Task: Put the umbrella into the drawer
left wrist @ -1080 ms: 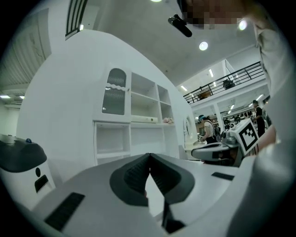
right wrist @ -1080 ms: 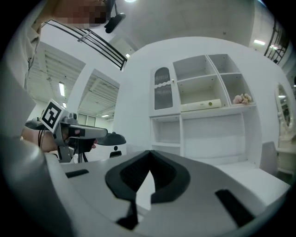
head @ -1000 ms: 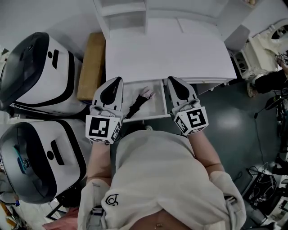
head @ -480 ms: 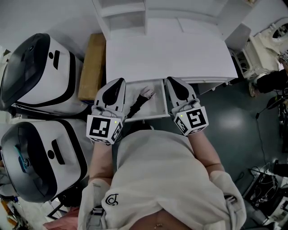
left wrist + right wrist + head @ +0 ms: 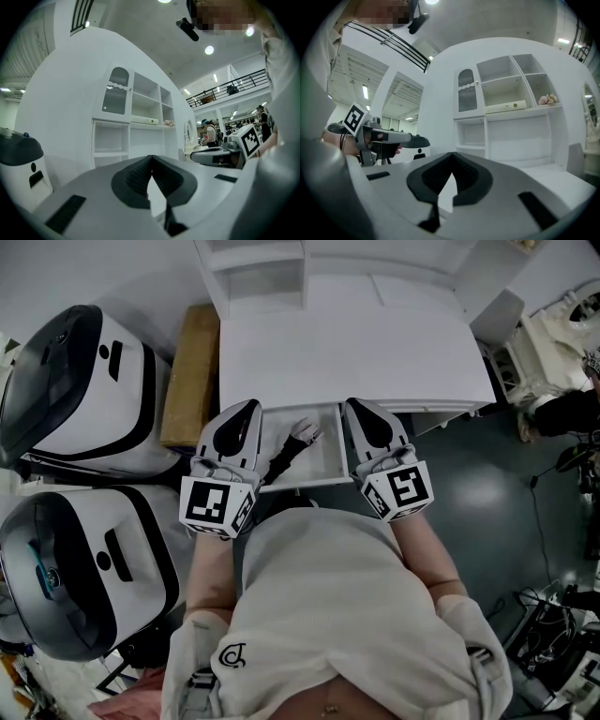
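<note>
The folded black umbrella point(image 5: 291, 450) with a pale handle lies slanted inside the open white drawer point(image 5: 325, 454) under the desk's front edge. My left gripper point(image 5: 250, 406) rests along the drawer's left side, and my right gripper point(image 5: 350, 405) along its right side. Neither touches the umbrella. In the left gripper view the jaws point(image 5: 151, 157) meet at their tips with nothing between them. The right gripper view shows the same: jaws point(image 5: 451, 155) shut and empty. Each gripper view points level at the white shelf unit, and the umbrella is hidden in both.
The white desk point(image 5: 347, 352) carries a shelf unit point(image 5: 253, 273) at its back. Two large white-and-black machines point(image 5: 80, 390) point(image 5: 80, 563) stand at the left, with a brown box point(image 5: 192, 376) against the desk's side. Cables point(image 5: 553, 620) lie on the dark floor at the right.
</note>
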Motion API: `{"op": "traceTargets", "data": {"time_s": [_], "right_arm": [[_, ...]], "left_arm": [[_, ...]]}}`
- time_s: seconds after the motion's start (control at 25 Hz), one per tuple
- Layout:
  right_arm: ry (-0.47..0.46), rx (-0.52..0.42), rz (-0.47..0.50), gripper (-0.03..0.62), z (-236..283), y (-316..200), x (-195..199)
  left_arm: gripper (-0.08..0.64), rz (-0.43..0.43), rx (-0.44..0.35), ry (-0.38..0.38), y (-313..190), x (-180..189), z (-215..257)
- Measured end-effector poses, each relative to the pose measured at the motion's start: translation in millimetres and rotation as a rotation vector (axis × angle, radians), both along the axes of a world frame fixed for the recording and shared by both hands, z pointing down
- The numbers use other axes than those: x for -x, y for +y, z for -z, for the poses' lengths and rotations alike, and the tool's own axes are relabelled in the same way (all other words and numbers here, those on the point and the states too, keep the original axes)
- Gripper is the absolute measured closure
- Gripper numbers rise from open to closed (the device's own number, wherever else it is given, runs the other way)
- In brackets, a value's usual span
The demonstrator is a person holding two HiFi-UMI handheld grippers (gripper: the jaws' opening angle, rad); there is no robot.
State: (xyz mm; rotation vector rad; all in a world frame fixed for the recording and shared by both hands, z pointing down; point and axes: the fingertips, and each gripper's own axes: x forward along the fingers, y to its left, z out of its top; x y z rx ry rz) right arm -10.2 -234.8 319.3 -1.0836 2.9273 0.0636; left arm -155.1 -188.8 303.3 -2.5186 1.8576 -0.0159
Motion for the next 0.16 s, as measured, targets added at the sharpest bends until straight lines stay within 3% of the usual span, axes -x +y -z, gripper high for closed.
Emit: {"op": "traceTargets", "data": {"time_s": [0.16], "right_arm": [[0.004, -0.001, 0.007, 0.589, -0.7, -0.3, 2.1]], "left_arm": [[0.549, -0.004, -0.014, 0.027, -2.2, 1.0, 2.5]]}}
